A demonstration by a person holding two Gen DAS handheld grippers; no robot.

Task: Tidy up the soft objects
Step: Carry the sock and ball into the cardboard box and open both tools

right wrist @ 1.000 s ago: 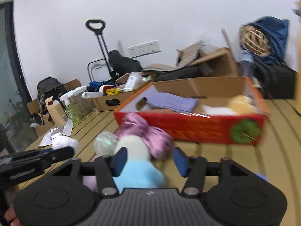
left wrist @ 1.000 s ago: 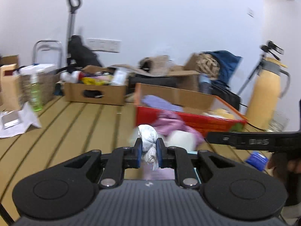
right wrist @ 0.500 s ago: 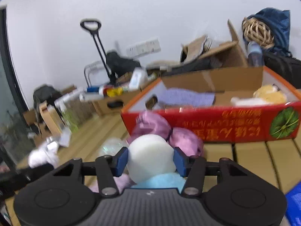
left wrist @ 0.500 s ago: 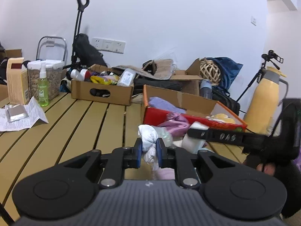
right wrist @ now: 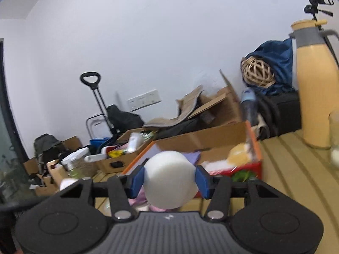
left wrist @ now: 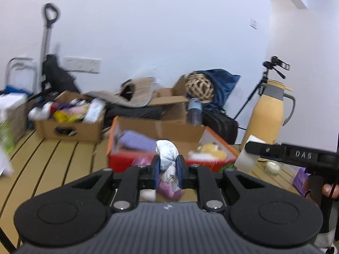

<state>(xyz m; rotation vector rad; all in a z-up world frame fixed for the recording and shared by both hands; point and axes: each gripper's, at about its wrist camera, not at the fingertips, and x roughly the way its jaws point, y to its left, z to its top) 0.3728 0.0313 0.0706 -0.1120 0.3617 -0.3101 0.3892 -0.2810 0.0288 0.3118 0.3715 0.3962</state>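
Left gripper (left wrist: 167,170) clenched on white cloth wad (left wrist: 166,154), right gripper (right wrist: 169,178) clamping foam cylinder (right wrist: 169,182): clear the red box (left wrist: 118,160) rim, then release inside.

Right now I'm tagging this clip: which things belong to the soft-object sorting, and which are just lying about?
Job: white cloth bundle, white foam roll, red box, yellow plush.
Lying about: thermos jug, wicker ball, tripod.

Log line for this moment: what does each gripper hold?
left gripper: shut on white cloth bundle | right gripper: shut on white foam block | red box: ahead
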